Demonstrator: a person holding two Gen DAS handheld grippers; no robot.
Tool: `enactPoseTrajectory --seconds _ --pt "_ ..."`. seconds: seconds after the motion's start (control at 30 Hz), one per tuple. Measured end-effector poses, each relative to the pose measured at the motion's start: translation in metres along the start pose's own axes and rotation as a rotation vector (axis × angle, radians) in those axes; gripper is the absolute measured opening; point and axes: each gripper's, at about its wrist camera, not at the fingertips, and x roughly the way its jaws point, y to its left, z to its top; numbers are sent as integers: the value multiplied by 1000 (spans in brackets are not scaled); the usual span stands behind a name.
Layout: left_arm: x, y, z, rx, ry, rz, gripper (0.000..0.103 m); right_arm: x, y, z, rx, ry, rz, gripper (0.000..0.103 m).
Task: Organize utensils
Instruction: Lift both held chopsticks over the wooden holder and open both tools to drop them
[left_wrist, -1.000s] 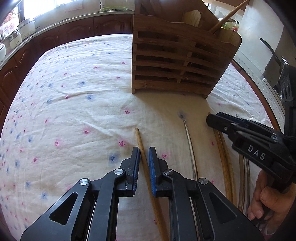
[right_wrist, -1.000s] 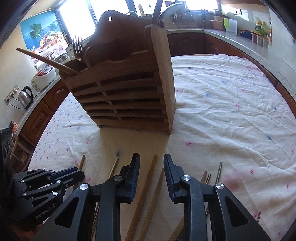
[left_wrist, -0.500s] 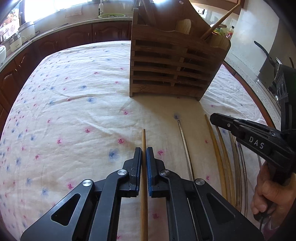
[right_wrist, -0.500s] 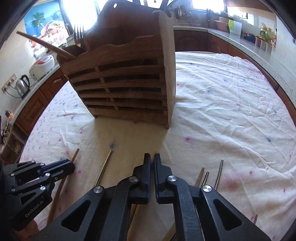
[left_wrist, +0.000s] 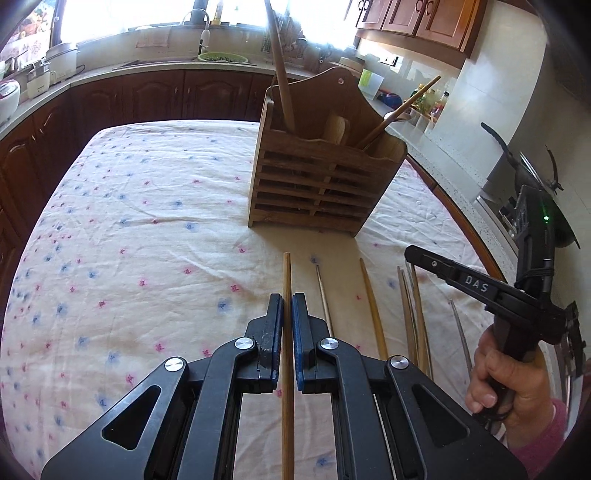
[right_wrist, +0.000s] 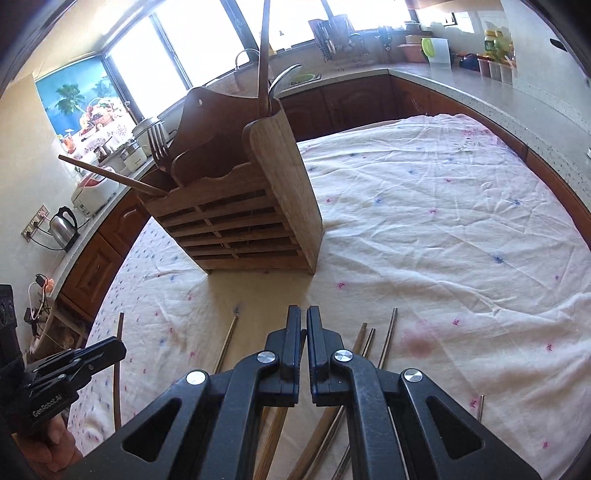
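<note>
1. Between the pads of the left gripper (left_wrist: 287, 321) sits a long round light-wood chopstick (left_wrist: 287, 280). Jaws closed to a sliver, clamped on it. Its far tip points toward the slatted brown wooden utensil holder (left_wrist: 317, 184), and its tail runs back under the gripper body.

2. Key relation: the holder stands ahead of this gripper and slightly to the right in the left wrist view, upright on the white floral tablecloth (left_wrist: 140, 229). The chopstick's long axis lies nearly along the line to the holder. Judgement: it must be tipped toward vertical before it can go in through the open top.

3. The right gripper (right_wrist: 303, 332) also has its jaws almost together. A wooden stick (right_wrist: 275, 424) shows below the pads and a sliver of wood appears in the gap, so it looks clamped on that stick. Judgement only, as the grip is mostly hidden.

4. Nearness to the holder: both grippers are in front of it, and I cannot say which is closer.

5. Holder contents: a tall wooden handle (left_wrist: 280, 85) standing near its left wall, a wooden utensil (left_wrist: 402, 107) leaning out over its right side, and a pale wooden piece (left_wrist: 338, 129) between them. The right wrist view adds a metal fork (right_wrist: 159, 142), tines up.

6. On the cloth in front of the holder: a thin metal chopstick (left_wrist: 323, 295), a curved wooden stick (left_wrist: 373, 306) and several more sticks (left_wrist: 415, 317), all lying with long axes toward the holder.
</note>
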Motion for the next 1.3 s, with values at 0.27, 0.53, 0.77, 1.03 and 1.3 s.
enactPoseTrajectory --seconds 0.27,0.53,0.77,1.03,1.3 --pt "-9 -3 -8 2 -9 -5 4 39 7 -20 -49 116 -86 10" --pt "-10 2 -13 -24 -3 -20 4 25 22 -46 -126 108 -155 18" --pt "-19 -1 -13 -24 -24 -29 4 32 29 -41 -175 132 -178 9" --pt "-52 -1 -11 -24 -79 -55 4 -36 30 -31 -66 11 -7 5" --pt "-94 -5 1 -14 -174 -74 5 -127 44 -5 -76 -182 67 5"
